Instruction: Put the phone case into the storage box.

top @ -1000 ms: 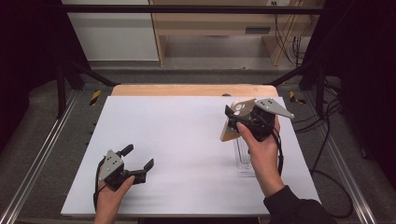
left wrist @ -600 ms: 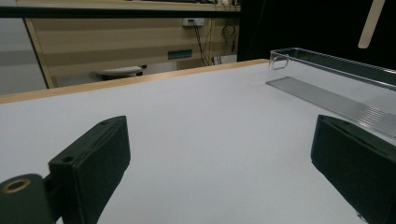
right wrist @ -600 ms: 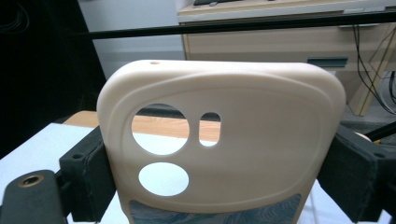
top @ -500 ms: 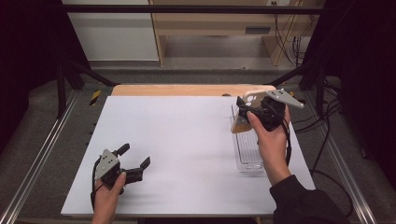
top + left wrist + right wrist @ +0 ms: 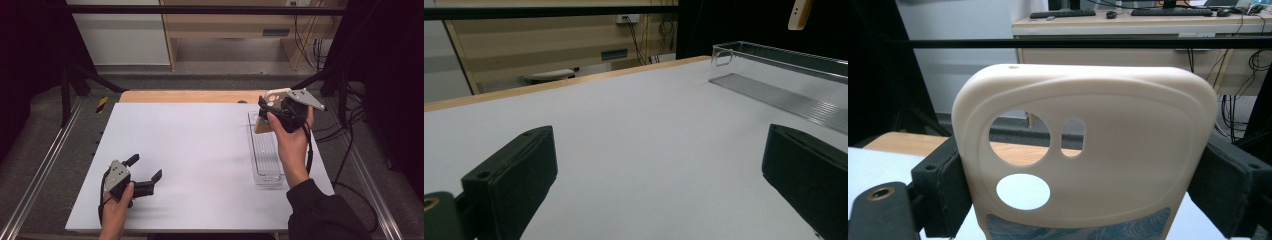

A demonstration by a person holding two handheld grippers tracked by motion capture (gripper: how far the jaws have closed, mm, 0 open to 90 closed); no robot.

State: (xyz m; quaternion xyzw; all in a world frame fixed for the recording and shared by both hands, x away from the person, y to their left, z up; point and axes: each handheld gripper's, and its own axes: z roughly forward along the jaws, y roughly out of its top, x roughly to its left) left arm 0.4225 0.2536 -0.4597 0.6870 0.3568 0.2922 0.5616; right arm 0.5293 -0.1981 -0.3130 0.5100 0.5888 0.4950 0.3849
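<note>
While my right gripper (image 5: 270, 111) hangs above the far right corner of the bench (image 5: 200, 150), its fingers (image 5: 943, 192) are clamped on the two long sides of a cream phone case (image 5: 1083, 155), which stands upright between them. Three camera cut-outs pierce its upper part, two round and one a short slot. At its lower edge I see a bluish patterned patch; I cannot tell what that is, since the frame cuts it off. From the high view, I read the case as clear of the bench, held over the far end of a clear plastic tray (image 5: 265, 177) that lies along the right edge. My left gripper (image 5: 142, 172) sits low at the near left corner, its fingers (image 5: 514, 175) spread wide with bare white bench between them, gripping nothing. Beyond them the tray's far rim runs towards the right edge.
</note>
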